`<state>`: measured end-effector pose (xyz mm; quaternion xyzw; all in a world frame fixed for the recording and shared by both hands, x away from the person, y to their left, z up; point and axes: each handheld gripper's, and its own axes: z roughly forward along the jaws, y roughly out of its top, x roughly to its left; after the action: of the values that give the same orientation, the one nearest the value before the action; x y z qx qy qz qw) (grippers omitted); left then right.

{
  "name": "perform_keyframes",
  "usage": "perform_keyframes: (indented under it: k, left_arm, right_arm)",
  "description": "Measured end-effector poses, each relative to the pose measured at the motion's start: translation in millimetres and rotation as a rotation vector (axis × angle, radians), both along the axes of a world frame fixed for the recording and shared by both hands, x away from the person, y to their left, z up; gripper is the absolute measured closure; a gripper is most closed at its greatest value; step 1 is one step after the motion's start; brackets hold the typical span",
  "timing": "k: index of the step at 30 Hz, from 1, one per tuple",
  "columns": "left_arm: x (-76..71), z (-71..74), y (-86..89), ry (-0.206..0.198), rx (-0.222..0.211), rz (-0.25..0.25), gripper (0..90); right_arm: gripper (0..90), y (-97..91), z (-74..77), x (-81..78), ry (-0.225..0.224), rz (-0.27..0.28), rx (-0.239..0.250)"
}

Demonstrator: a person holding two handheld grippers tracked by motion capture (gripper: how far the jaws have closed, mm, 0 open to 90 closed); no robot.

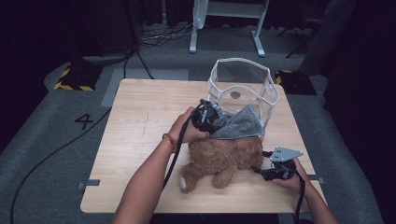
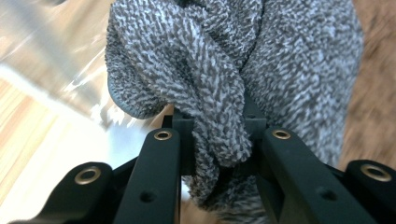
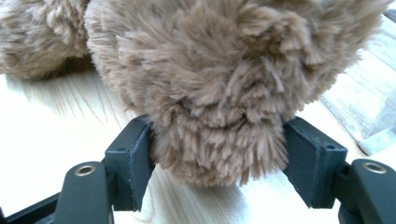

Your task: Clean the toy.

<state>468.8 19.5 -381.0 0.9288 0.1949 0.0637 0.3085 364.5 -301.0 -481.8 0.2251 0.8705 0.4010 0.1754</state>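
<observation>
Here the grey terry-cloth towel lies draped over the back of the brown plush teddy bear and against the near wall of the clear plastic bag with white edging, which stands open on the light wooden tabletop. The left gripper sits at the towel's left end, its jaws closed on a bunched fold of the cloth; the bag mouth lies just beyond and to the right of it, so the left hand is the nearer one to the opening. The bear lies lengthwise across the tabletop. The right gripper holds the bear's right end, jaws clamped on a furry limb. A painted "4" marks the floor.
</observation>
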Motion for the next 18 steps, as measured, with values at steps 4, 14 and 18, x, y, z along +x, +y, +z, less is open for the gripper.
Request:
perform_keyframes:
  k: [4,14,18]
  left_arm:
    - [-6.2,-0.8,34.6,-0.025,-0.022,0.043,75.4]
    - [-47.6,-18.5,115.0,-0.114,-0.079,0.19,75.4]
    - [-67.2,-36.1,133.2,-0.15,0.0,0.249,75.4]
  right_arm:
    - [31.9,-1.8,1.6,0.3,-0.005,-0.003,0.004]
    - [29.0,-7.0,10.6,-0.2,-0.024,-0.021,0.034]
    - [26.4,-8.1,16.4,-1.1,-0.044,-0.025,0.045]
